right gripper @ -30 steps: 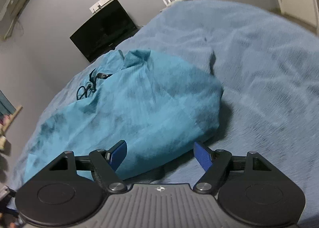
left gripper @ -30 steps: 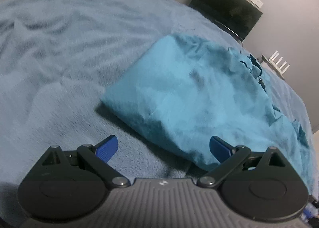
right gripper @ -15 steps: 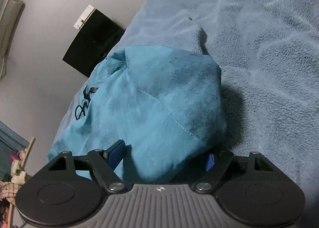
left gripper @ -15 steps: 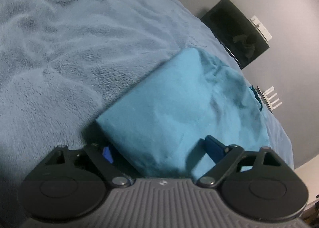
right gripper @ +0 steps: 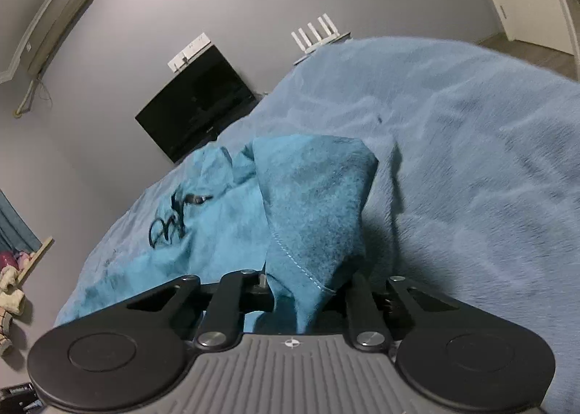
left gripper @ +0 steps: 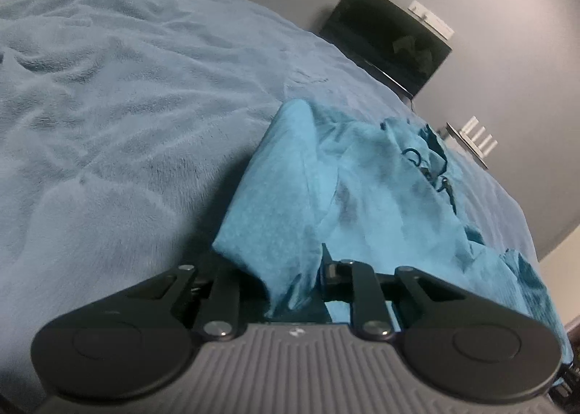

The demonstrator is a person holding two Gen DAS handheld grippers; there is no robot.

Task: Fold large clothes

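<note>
Left gripper [left gripper: 293, 280] and right gripper [right gripper: 304, 290], jaws closing on near corners of the garment [left gripper: 380, 196], which extends ahead across the bed [left gripper: 127, 106]; each gripper holds its own side.

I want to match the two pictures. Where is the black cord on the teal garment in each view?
Left wrist view: the black cord lies right of centre, on the far part of the teal garment.
Right wrist view: the cord lies left of centre, on the garment's far left part.
Shared landmark: the black TV against the grey wall.
</note>
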